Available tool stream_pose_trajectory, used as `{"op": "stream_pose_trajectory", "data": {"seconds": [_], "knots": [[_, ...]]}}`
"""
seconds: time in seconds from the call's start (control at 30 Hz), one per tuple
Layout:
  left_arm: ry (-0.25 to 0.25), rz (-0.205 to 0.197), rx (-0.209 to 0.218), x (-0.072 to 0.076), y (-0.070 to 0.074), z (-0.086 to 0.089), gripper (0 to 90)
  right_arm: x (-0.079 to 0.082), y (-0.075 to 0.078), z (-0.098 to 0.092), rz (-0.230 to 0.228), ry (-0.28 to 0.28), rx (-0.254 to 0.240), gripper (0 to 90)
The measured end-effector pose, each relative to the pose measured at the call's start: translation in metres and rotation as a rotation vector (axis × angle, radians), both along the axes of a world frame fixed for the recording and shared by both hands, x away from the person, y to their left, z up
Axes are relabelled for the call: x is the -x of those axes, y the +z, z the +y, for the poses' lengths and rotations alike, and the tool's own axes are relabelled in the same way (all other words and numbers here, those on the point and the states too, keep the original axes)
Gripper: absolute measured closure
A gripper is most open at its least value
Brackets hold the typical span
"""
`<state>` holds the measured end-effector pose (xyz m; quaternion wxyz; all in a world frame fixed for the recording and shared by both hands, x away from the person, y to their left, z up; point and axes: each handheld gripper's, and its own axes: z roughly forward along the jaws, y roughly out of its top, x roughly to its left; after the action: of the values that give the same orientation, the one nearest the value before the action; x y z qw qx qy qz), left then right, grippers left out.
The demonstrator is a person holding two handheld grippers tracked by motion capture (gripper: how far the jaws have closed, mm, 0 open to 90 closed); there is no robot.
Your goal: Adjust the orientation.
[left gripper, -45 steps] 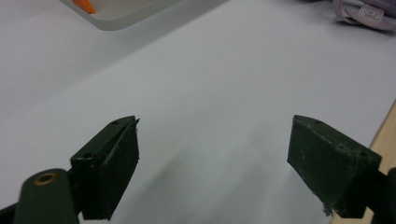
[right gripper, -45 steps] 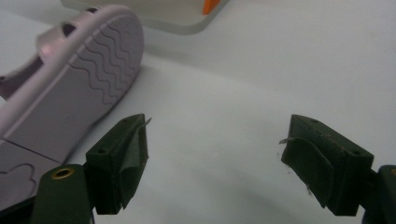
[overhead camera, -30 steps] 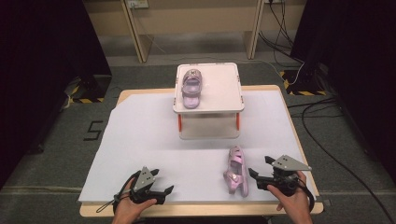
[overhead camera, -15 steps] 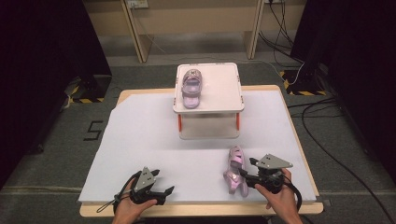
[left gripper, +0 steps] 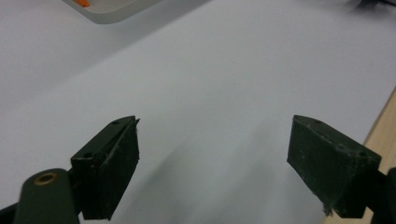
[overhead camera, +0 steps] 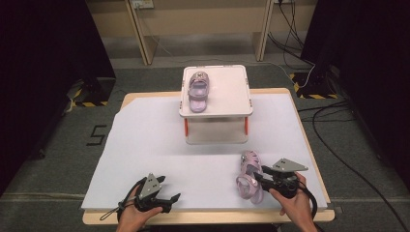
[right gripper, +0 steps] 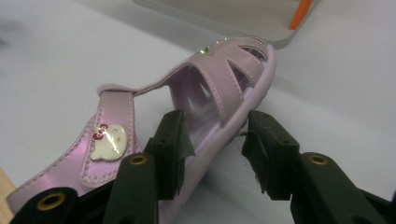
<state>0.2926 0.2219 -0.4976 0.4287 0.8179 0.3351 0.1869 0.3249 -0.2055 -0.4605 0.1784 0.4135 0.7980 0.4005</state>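
Note:
A pink sandal (overhead camera: 249, 175) with a white cat badge lies on the white sheet at the front right. My right gripper (overhead camera: 258, 180) reaches it from the right. In the right gripper view its jaws straddle the sandal's (right gripper: 210, 88) side. One pad (right gripper: 175, 140) stands inside over the insole and the other (right gripper: 268, 144) at the sole's outer edge. The jaws have just been closing, with a sliver of insole still showing beside the inner pad. A matching sandal (overhead camera: 198, 89) rests on the raised white platform (overhead camera: 232, 94). My left gripper (overhead camera: 170, 191) sits open at the front left, with nothing between its jaws (left gripper: 212, 135).
The platform stands on orange legs (overhead camera: 245, 125) at the table's far middle, and its corner (left gripper: 107, 11) shows in the left gripper view. The wooden table edge (left gripper: 385, 123) runs close to the left gripper. Cables (overhead camera: 333, 140) lie on the floor to the right.
My right gripper has slid left onto the sandal and its jaws have narrowed around the sandal's side. The left gripper has stayed where it was.

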Motion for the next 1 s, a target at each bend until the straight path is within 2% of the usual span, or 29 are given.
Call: {"op": "stream_pose_trajectory", "data": {"seconds": [0.17, 0.33, 0.47, 0.63, 0.73, 0.77, 0.87, 1.0], "knots": [[-0.006, 0.007, -0.008, 0.0, 0.0, -0.001, 16.3, -0.006, -0.008, -0.013, 0.054, -0.035, -0.05, 56.9], [-0.01, 0.004, -0.01, 0.001, 0.0, -0.001, 16.3, -0.011, -0.012, -0.022, 0.07, -0.048, -0.051, 53.5], [-0.003, 0.001, -0.009, 0.001, 0.0, 0.0, 16.3, -0.008, -0.006, -0.032, 0.031, -0.1, -0.024, 50.7], [-0.003, 0.002, -0.011, 0.001, 0.001, 0.0, 16.3, 0.0, 0.0, -0.04, 0.007, -0.112, -0.066, 46.3], [0.001, 0.001, -0.01, 0.001, 0.001, 0.002, 16.3, 0.007, 0.007, -0.039, -0.024, -0.102, -0.08, 44.1], [0.003, 0.0, -0.008, 0.0, 0.001, 0.002, 16.3, 0.011, 0.011, -0.037, -0.048, -0.093, -0.081, 42.8], [0.008, 0.001, -0.008, 0.0, 0.001, 0.003, 16.3, 0.018, 0.019, -0.031, -0.083, -0.066, -0.067, 40.4], [0.009, 0.0, -0.009, 0.0, 0.001, 0.002, 16.4, 0.019, 0.015, -0.021, -0.077, -0.035, -0.031, 39.4]]}}
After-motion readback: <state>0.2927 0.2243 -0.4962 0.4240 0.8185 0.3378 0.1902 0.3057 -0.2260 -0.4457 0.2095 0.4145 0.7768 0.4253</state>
